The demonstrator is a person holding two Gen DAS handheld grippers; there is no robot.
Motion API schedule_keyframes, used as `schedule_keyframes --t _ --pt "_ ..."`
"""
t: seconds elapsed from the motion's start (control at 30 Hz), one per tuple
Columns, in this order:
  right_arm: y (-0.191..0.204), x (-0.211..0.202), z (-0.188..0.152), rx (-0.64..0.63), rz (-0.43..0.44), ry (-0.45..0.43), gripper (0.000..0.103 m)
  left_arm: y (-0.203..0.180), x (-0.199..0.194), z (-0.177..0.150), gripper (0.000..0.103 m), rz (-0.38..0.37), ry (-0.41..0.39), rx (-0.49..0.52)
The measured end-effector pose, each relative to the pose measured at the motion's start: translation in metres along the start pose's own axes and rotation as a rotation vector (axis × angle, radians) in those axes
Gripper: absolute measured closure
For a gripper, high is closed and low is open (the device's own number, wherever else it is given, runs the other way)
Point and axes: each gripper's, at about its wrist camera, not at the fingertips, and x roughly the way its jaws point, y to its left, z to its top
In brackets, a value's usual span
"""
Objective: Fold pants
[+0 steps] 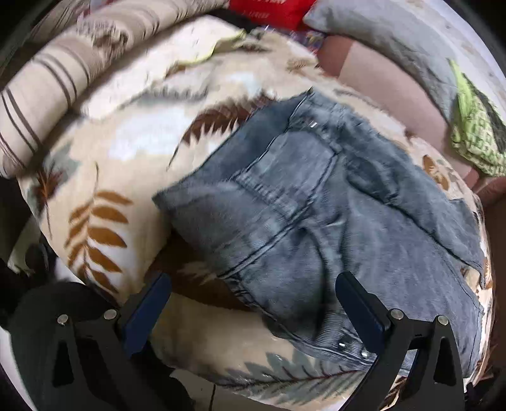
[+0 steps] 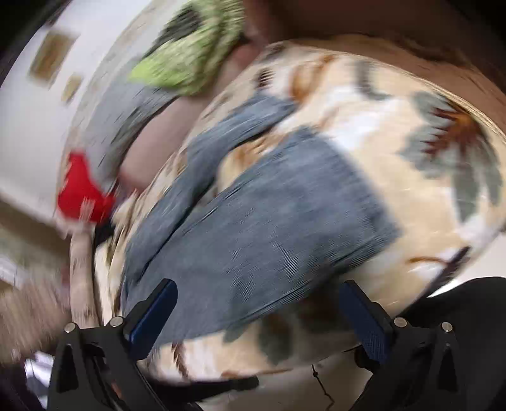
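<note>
— Left wrist view: what does it show?

— Grey-blue denim pants (image 1: 316,215) lie rumpled on a cream blanket (image 1: 132,148) printed with brown and green leaves. The waistband end, with its metal rivets, sits nearest the camera. The left gripper (image 1: 253,303) hangs over that end, fingers spread wide, nothing between them. A striped cushion (image 1: 47,91) lies upper left, a green knitted cloth (image 1: 474,132) at the right edge, something red (image 1: 265,11) at the top.

— And the right wrist view?

— Heavily blurred. The pants (image 2: 262,227) stretch across the same leaf-print blanket (image 2: 395,164), one strip of denim running away toward the upper left. The right gripper (image 2: 257,313) is also spread apart and holds nothing, the cloth's near edge lying between its blue pads (image 2: 151,316). Whether they touch the fabric cannot be told. The green cloth (image 2: 189,60) and red item (image 2: 82,193) appear at left.
</note>
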Motion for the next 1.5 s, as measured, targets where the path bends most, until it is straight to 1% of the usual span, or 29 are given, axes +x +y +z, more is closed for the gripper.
schedule_keyframes --t 0.1,0.13,0.23,0.33,0.37,0.4,0.43,0.47,0.5,0.57,0.63,0.67,0.8,0.83,0.9,0.93,0.97,1.0,1.03,1.07,1.1,1.13,1.2,1.27,1.3,1.37,1.4,1.47,1.5 --pt "-0.032 0.008 0.012 0.169 0.018 0.017 0.0 0.005 0.001 -0.001 0.0 -0.007 -0.023 -0.005" --pt "-0.037 0.01 0.016 0.19 0.043 0.015 0.001 0.009 0.0 -0.001 0.004 -0.037 -0.03 -0.026" --pt "-0.045 0.019 0.024 0.22 0.039 0.0 0.002 0.018 0.008 0.006 0.027 -0.071 0.008 -0.071" --pt "-0.055 0.028 0.031 0.279 0.017 0.011 0.007 0.019 0.012 0.012 0.027 -0.077 0.021 -0.085" --pt "-0.055 0.029 0.031 0.285 0.017 0.006 0.01 0.021 0.012 0.013 0.032 -0.085 0.025 -0.093" --pt "-0.053 0.029 0.033 0.266 -0.006 0.006 0.025 0.024 0.011 0.016 0.038 -0.107 0.026 -0.116" --pt "-0.052 0.026 0.035 0.244 -0.031 0.0 0.043 0.027 0.011 0.02 0.055 -0.124 0.03 -0.127" --pt "-0.051 0.025 0.037 0.224 -0.061 -0.005 0.094 0.028 0.012 0.023 0.062 -0.132 0.036 -0.126" --pt "-0.054 0.026 0.041 0.223 -0.063 0.01 0.093 0.028 0.012 0.025 0.066 -0.146 0.043 -0.121" --pt "-0.051 0.028 0.046 0.174 -0.07 0.022 0.093 0.029 0.014 0.029 0.081 -0.172 0.062 -0.123" --pt "-0.035 0.025 0.052 0.082 -0.098 0.011 0.093 0.028 0.008 0.031 0.085 -0.17 0.049 -0.12" --pt "-0.025 0.022 0.058 0.044 -0.106 -0.005 0.093 0.024 0.0 0.029 0.086 -0.173 0.037 -0.117" --pt "0.019 -0.011 0.081 -0.135 -0.15 -0.137 0.093 0.013 -0.045 0.022 0.087 -0.162 -0.095 -0.081" --pt "0.025 -0.02 0.08 -0.176 -0.177 -0.166 0.093 0.011 -0.049 0.015 0.086 -0.155 -0.106 -0.076" --pt "0.026 -0.02 0.081 -0.226 -0.244 -0.19 0.09 0.009 -0.033 0.007 0.085 -0.128 -0.051 -0.072" --pt "0.017 -0.01 0.081 -0.216 -0.266 -0.15 0.088 0.011 -0.016 0.001 0.079 -0.098 0.009 -0.083" --pt "0.001 0.006 0.081 -0.191 -0.294 -0.073 0.08 0.016 -0.004 0.0 0.074 -0.079 0.058 -0.102" --pt "-0.018 0.023 0.077 -0.149 -0.335 0.013 0.066 0.02 0.002 0.001 0.072 -0.07 0.091 -0.119" --pt "-0.035 0.034 0.073 -0.114 -0.382 0.069 0.061 0.024 -0.002 0.002 0.066 -0.078 0.073 -0.123" --pt "-0.04 0.028 0.07 -0.109 -0.343 0.045 0.058 0.022 -0.008 0.005 0.056 -0.072 0.052 -0.11" --pt "-0.039 0.021 0.071 -0.106 -0.338 0.026 0.041 0.017 -0.022 0.009 0.051 -0.053 0.004 -0.073" --pt "-0.036 0.011 0.074 -0.101 -0.354 -0.001 0.034 0.013 -0.032 0.013 0.046 -0.039 -0.037 -0.056" --pt "-0.022 -0.016 0.087 -0.109 -0.331 -0.108 0.029 -0.001 -0.055 0.022 0.039 -0.042 -0.135 0.0" --pt "-0.005 -0.025 0.102 -0.151 -0.283 -0.148 0.023 -0.023 -0.069 0.031 0.033 -0.055 -0.219 0.071" --pt "0.006 -0.022 0.111 -0.184 -0.243 -0.147 0.02 -0.03 -0.07 0.034 0.032 -0.068 -0.234 0.095" --pt "0.022 -0.001 0.129 -0.22 -0.179 -0.094 0.02 -0.048 -0.059 0.038 0.031 -0.098 -0.218 0.148" --pt "0.026 0.015 0.137 -0.22 -0.104 -0.043 0.02 -0.054 -0.045 0.04 0.031 -0.097 -0.189 0.163" --pt "0.025 0.043 0.145 -0.181 0.041 0.053 0.021 -0.061 -0.014 0.038 0.031 -0.082 -0.112 0.181" --pt "0.02 0.06 0.147 -0.167 0.078 0.1 0.021 -0.06 0.001 0.032 0.031 -0.059 -0.058 0.199"
